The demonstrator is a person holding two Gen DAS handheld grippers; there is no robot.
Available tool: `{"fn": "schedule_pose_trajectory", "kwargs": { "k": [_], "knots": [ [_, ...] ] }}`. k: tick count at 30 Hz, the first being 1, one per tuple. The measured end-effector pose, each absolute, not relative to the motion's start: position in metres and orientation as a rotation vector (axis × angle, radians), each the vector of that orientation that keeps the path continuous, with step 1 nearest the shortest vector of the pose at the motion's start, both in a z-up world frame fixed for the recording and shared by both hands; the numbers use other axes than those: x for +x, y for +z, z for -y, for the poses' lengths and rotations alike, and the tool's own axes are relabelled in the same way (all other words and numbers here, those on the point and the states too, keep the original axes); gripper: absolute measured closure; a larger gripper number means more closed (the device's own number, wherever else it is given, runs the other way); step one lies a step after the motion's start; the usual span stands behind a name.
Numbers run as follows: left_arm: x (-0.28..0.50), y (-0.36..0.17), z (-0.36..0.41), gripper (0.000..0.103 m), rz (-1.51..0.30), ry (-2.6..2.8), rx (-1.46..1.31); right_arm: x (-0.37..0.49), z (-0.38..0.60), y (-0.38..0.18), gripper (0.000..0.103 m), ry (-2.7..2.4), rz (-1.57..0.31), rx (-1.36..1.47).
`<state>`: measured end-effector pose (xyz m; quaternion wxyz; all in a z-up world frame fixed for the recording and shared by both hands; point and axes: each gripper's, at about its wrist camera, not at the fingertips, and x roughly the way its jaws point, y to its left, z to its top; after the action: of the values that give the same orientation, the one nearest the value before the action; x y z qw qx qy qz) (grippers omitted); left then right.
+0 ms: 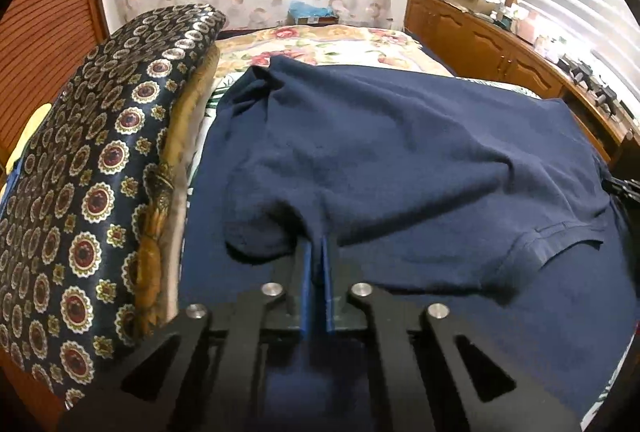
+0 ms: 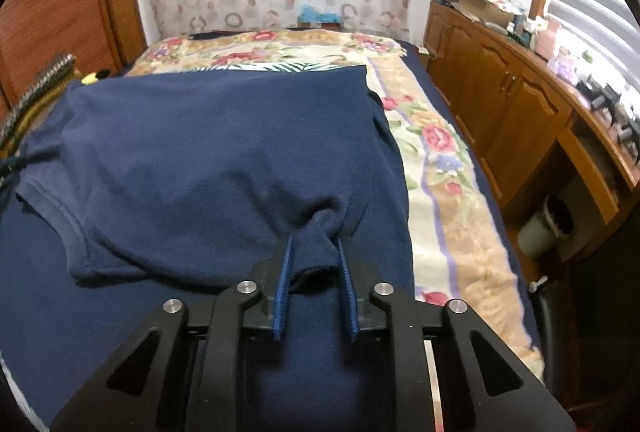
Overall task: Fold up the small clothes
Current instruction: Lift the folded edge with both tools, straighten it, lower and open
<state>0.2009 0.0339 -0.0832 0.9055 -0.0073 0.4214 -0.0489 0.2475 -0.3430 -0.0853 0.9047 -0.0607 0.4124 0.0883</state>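
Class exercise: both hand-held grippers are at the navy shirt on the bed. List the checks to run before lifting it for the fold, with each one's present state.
1. Left hand-held gripper shut on shirt: ok.
2. Right hand-held gripper pinching bunched cloth: ok.
3. Shirt lying flat: not ok, wrinkled near both grips.
4. Sleeve spread out: ok.
5. Pillow off the shirt: ok.
6. Grips catch shirt only, not the blue sheet beneath: cannot tell.

near edge of the navy shirt lying hidden under the gripper frame, patterned cushion being cut off at the left edge, small items on the wooden cabinet staying too blurred to tell
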Motion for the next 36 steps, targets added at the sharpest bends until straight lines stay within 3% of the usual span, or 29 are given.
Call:
{"fn": "schedule_pose_trajectory", "kwargs": {
  "k": [1, 7, 17, 36],
  "knots": [
    [0.197, -0.079, -0.034, 0.102, -0.852, -0.100, -0.012, 0.247, 0.342, -0.084, 0.093, 0.187, -0.849, -0.129],
    [0.174, -0.050, -0.035, 0.102, -0.753, -0.125, -0.014, 0.238, 0.346, -0.066, 0.097, 0.191, -0.772, -0.108],
    [0.132, -0.020, -0.046, 0.102, -0.658, -0.153, -0.016, 0.217, 0.345, -0.020, 0.098, 0.260, -0.672, -0.114],
    [0.035, -0.005, -0.068, 0.102, -0.591, -0.160, -0.060, 0.107, 0.338, 0.019, 0.098, 0.358, -0.617, -0.133]
  ]
}}
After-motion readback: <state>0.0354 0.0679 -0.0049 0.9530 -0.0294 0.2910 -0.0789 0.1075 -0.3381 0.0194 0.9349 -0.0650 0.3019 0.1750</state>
